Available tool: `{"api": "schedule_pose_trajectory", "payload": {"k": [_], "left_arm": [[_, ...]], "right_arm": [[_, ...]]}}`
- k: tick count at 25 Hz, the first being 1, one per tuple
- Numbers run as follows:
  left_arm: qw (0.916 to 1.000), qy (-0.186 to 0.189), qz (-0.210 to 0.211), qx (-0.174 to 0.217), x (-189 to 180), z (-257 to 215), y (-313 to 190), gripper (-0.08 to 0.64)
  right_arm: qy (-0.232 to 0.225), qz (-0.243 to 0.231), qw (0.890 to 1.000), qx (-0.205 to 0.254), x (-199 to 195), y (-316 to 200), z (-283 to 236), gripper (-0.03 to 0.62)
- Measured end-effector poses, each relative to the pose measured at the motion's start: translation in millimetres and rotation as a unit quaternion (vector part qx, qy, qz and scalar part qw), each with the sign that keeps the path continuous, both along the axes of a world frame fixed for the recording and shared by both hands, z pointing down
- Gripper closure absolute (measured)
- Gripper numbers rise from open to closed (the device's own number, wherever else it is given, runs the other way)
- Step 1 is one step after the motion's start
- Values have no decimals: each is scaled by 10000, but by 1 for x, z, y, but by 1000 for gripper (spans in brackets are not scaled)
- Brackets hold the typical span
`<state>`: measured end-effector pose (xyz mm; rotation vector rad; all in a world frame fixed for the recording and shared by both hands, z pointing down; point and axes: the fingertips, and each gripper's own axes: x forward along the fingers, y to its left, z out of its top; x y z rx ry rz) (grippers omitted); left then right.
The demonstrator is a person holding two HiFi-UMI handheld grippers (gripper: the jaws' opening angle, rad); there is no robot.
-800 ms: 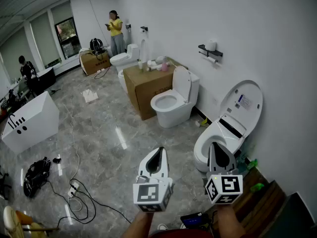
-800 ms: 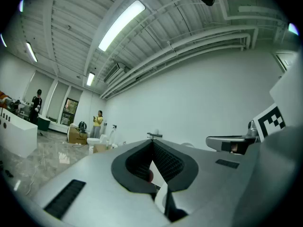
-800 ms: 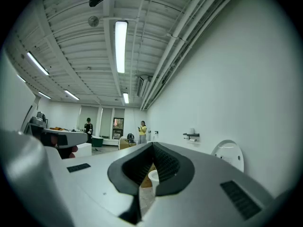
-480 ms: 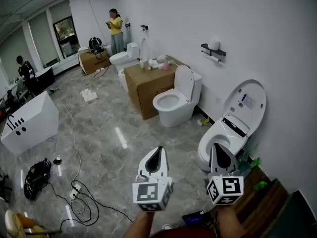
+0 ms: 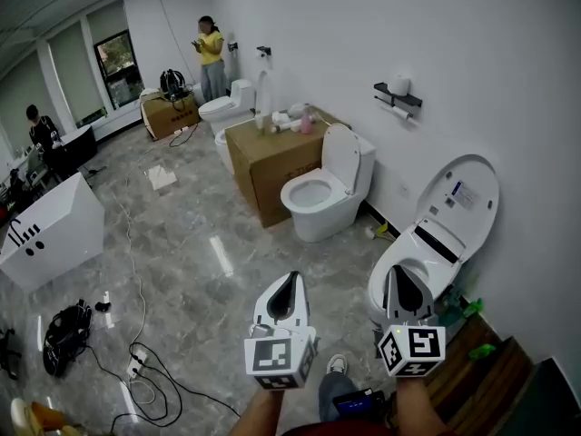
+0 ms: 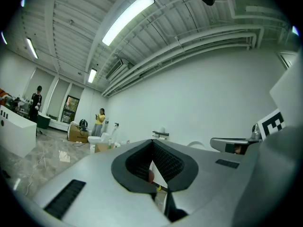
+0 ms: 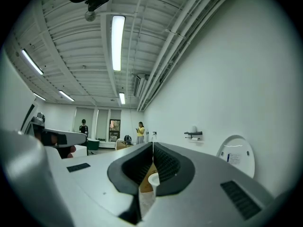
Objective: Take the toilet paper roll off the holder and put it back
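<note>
The left tool and the right tool are held level and side by side, the forearms behind them cut off by the lower edge of the head view. In each gripper view the jaws are closed tip to tip with nothing between them.

The toilet paper roll is small and far off. It shows only as a white cylinder standing upright on the black holder, which is fixed to the right wall. A pale shape under the holder's shelf is too small to make out.

The roll is well apart from both tools, far ahead and to the right. It is above the open-lidded toilet just past the right tool.
</note>
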<state>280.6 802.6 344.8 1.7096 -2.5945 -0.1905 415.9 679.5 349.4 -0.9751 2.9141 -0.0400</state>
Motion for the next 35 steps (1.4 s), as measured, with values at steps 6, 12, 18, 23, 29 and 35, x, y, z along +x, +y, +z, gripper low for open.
{"api": "schedule_pose_trajectory", "payload": {"k": [6,12,18,23,29,35], "left_arm": [[10000,53,-60,-42,-54,-3,-104,548],[10000,6,-40,-87,-94,-7,-221,548],[9998,-132,-25,-132,-120,-8,-293,548],[9999,-9,69,-153,-144,-4,-332,548],[9995,106,278,-134,-186,9,-384,548],[9979,86,647,-19,-252,11,-455,548]], "right_arm": [[93,-14,9999,-103,-56,-102,7,574],[25,-113,9995,-307,-104,-208,6,574],[-50,-164,9995,-271,-131,-276,5,574],[-45,-139,9997,-210,-153,-312,9,574],[105,-7,9998,168,-197,-356,14,574],[265,287,9992,96,-261,-417,18,574]]}}
